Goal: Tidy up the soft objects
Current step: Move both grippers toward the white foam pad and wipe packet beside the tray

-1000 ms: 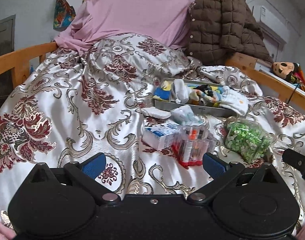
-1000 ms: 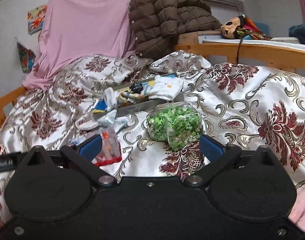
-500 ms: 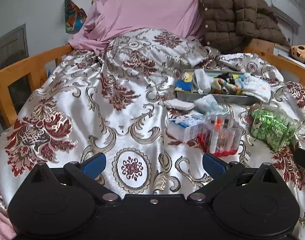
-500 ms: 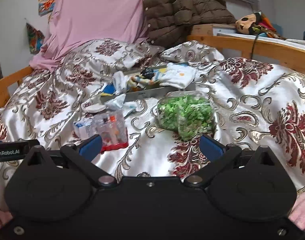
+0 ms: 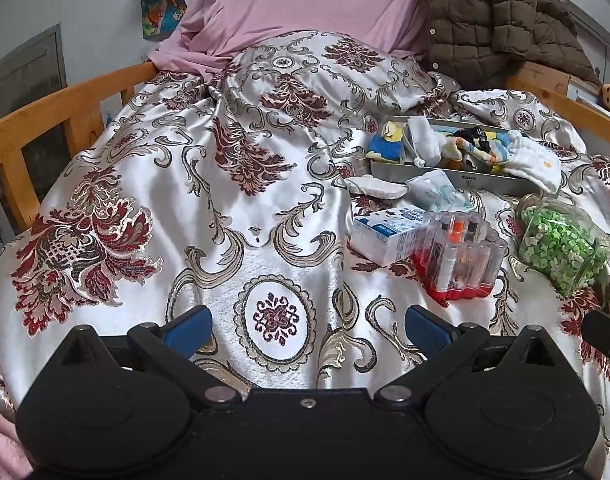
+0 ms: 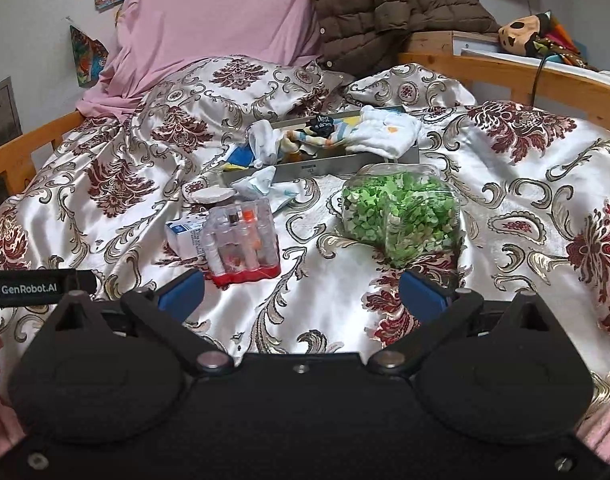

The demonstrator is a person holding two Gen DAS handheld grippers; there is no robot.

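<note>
Both the left gripper [image 5: 307,330] and the right gripper [image 6: 301,294] are held spread and empty above a bed [image 5: 153,184] covered in patterned satin. Socks [image 5: 535,160] and other soft items are heaped in a metal tray [image 5: 485,182] far across the bed, with a white pad [image 5: 375,187] and a tissue pack [image 5: 437,190] lying just before it. A clear tube case [image 5: 463,258], a carton [image 5: 385,234] and a jar [image 5: 561,246] of green bits are seen nearer the grippers
</note>
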